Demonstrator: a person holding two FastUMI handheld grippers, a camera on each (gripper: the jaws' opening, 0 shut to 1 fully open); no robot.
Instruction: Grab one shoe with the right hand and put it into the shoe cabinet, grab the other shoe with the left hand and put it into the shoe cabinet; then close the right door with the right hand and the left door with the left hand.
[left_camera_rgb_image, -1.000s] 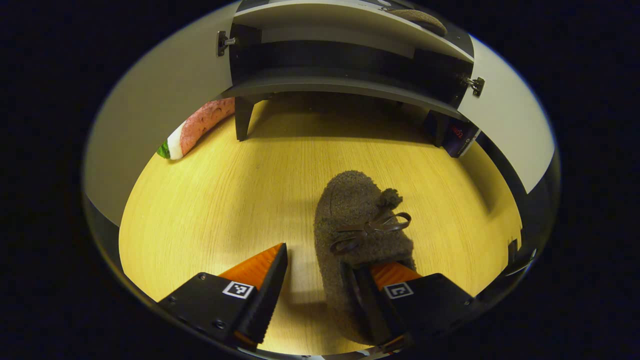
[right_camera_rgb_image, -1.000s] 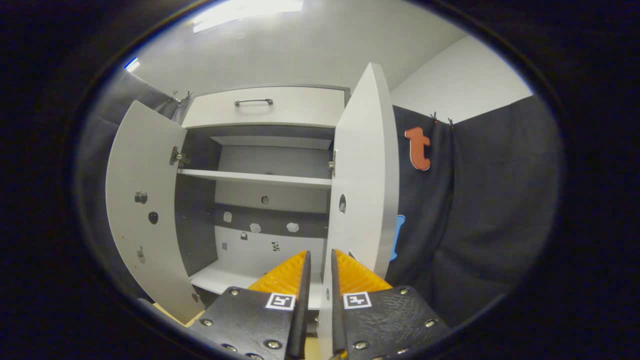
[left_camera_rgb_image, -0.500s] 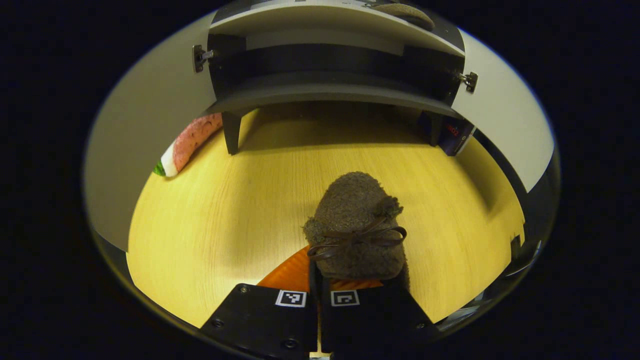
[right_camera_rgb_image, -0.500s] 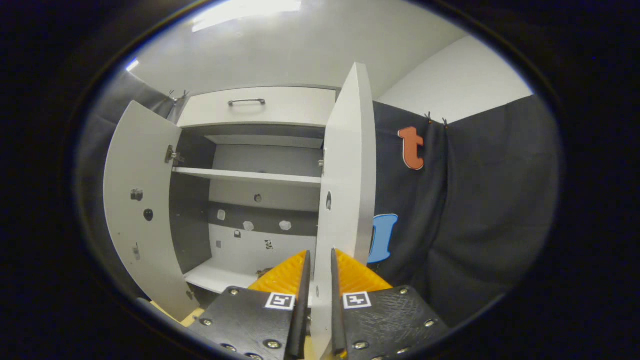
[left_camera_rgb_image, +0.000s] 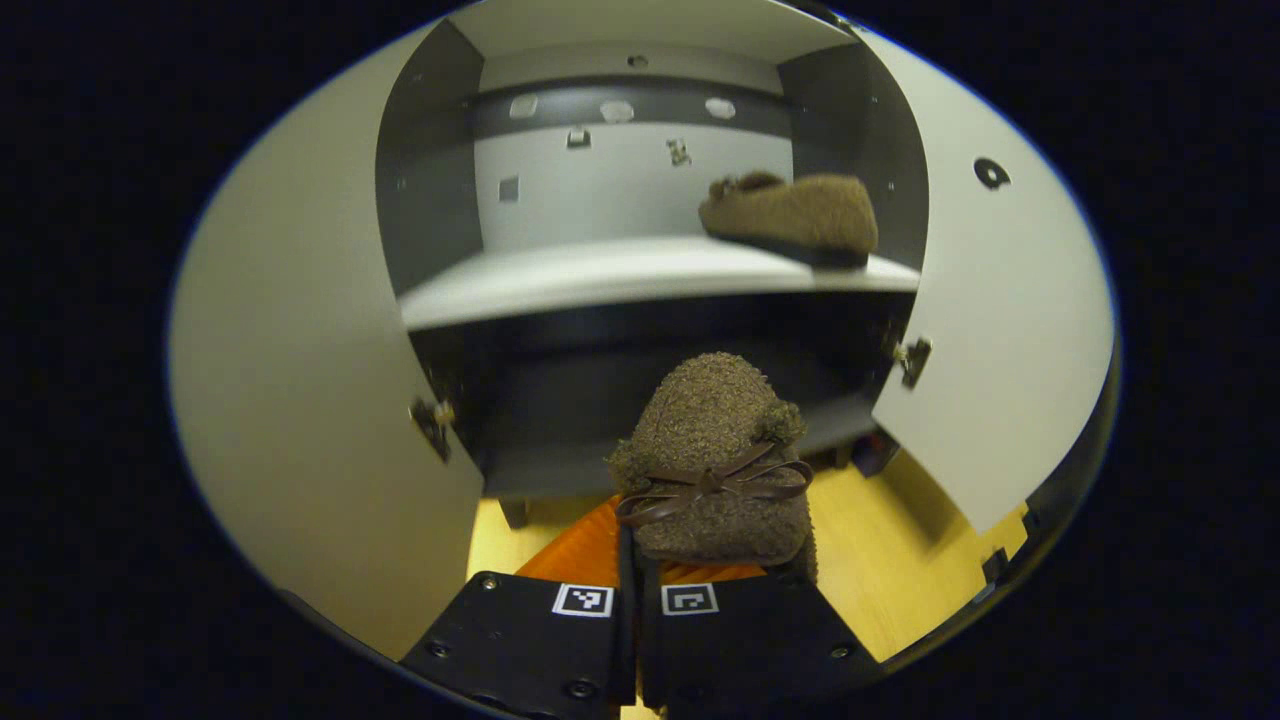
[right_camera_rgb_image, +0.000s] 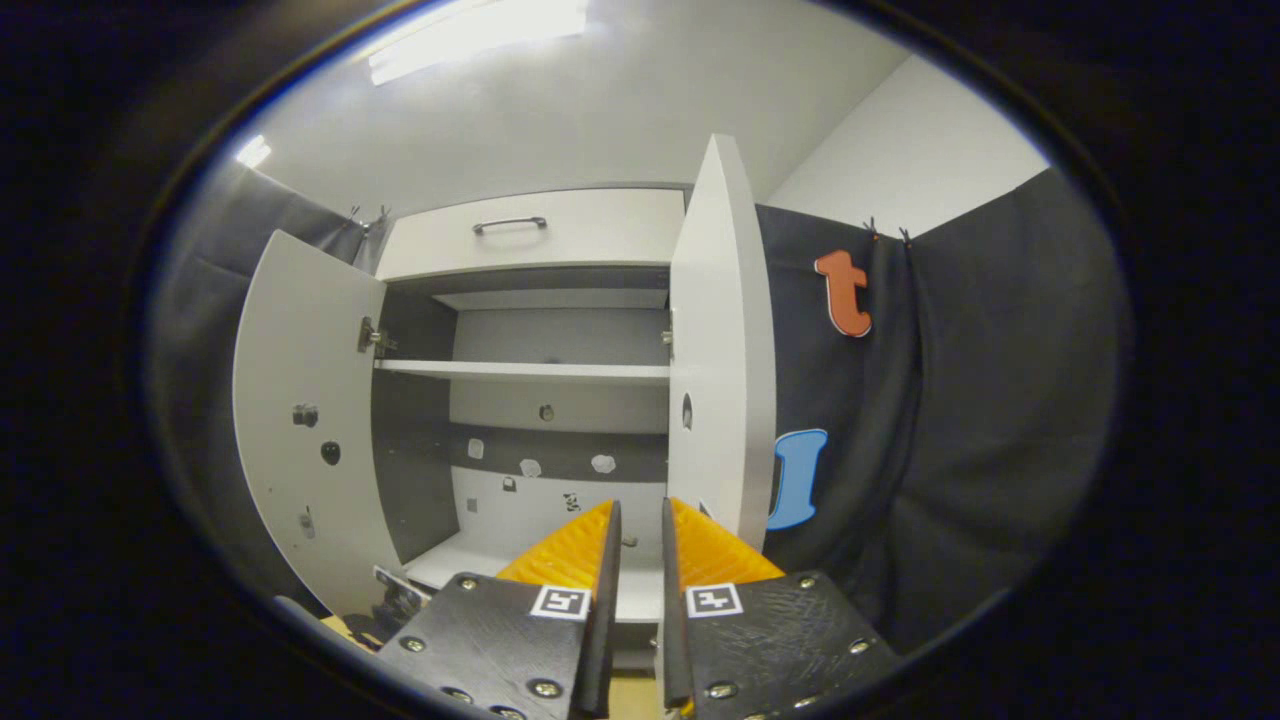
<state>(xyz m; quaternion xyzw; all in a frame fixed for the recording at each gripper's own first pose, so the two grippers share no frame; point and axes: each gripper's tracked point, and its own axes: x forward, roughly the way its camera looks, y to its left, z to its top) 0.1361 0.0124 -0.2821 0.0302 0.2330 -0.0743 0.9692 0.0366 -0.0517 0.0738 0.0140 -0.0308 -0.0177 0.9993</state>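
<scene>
Lifted off the floor, the fuzzy brown bow-tied shoe (left_camera_rgb_image: 715, 450) sits lower centre, pinched by the left gripper (left_camera_rgb_image: 640, 560); right gripper (right_camera_rgb_image: 638, 560) nearly closed, empty.

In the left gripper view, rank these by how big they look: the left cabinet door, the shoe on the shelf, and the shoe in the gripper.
1. left cabinet door, by far the largest.
2. held shoe, gripped by the left gripper; nearness to the camera enlarges it.
3. shoe on the shelf, farther off. The two shoes may really match in size.
</scene>
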